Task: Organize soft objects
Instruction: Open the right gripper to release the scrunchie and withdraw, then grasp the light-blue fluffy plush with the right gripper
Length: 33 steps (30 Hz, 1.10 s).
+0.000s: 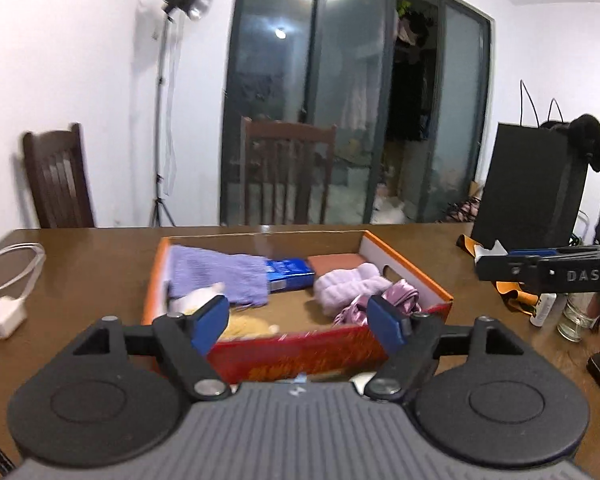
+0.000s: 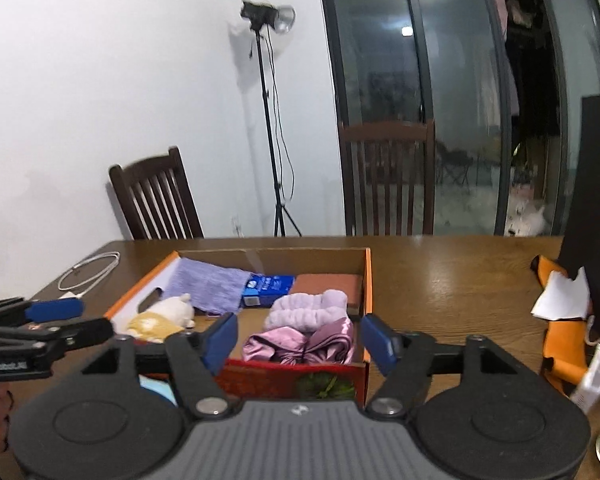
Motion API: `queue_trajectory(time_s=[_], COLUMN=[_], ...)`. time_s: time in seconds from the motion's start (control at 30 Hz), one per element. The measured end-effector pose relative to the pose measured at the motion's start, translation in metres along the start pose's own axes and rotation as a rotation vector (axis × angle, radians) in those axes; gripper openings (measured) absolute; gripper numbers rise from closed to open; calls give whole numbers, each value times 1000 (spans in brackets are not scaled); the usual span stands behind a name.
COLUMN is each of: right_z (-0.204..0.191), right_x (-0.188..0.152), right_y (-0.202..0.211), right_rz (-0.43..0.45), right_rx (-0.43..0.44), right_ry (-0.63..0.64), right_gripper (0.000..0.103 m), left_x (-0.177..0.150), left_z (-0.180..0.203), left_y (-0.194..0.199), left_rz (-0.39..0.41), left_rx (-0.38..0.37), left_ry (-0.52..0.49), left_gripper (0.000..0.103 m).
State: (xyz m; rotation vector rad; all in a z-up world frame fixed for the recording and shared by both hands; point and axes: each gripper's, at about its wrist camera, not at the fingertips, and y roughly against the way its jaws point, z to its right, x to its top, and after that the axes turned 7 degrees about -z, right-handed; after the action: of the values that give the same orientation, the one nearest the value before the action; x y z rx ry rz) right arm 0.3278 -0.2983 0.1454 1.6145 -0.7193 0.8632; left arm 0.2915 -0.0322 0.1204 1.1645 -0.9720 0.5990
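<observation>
An orange-rimmed cardboard box [image 1: 406,270] [image 2: 367,280] sits on the brown table. Inside lie a purple knit cloth [image 1: 216,274] [image 2: 212,284], a blue packet [image 1: 290,274] [image 2: 268,290], a pale lilac fluffy towel [image 1: 348,286] [image 2: 308,310], shiny pink satin fabric [image 1: 396,298] [image 2: 300,344], a reddish-brown pad [image 1: 336,262] [image 2: 328,284] and a cream and yellow plush toy [image 1: 236,322] [image 2: 164,318]. My left gripper [image 1: 298,326] is open, just in front of the box, with nothing between its fingers. My right gripper [image 2: 298,340] is open too, before the box's near wall, empty. Each gripper shows at the edge of the other's view.
A white cable and charger [image 1: 8,280] [image 2: 88,268] lie at the left of the table. An orange strap [image 2: 560,344], white paper [image 2: 560,296], a black bag [image 1: 532,184], a glass [image 1: 576,316] and small bottle [image 1: 542,308] crowd the right. Wooden chairs [image 2: 384,176] and a light stand [image 2: 268,120] stand behind.
</observation>
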Motion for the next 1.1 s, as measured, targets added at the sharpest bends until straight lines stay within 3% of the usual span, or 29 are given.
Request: queue_trajectory(time_s=[0.1, 0.3, 0.57, 0.83, 1.0, 1.1], right_z=[-13, -36, -63, -74, -71, -69], right_x=[-20, -71, -147, -141, -127, -107], right_y=[32, 79, 94, 82, 54, 28], right_rz=[45, 97, 22, 7, -32, -51], right_rx=[3, 32, 84, 83, 109, 154], right_ry=[15, 23, 4, 31, 18, 15], right_gripper=[80, 88, 88, 85, 65, 63], left_x=[-18, -68, -111, -109, -102, -93], left_z=[-3, -4, -11, -14, -19, -20], left_y=[34, 89, 116, 99, 66, 39], left_rz=[30, 55, 1, -10, -59, -95], left_rx=[28, 96, 95, 83, 44, 14], left_ry=[-5, 21, 62, 72, 85, 87], left_gripper=[85, 96, 97, 97, 95, 84])
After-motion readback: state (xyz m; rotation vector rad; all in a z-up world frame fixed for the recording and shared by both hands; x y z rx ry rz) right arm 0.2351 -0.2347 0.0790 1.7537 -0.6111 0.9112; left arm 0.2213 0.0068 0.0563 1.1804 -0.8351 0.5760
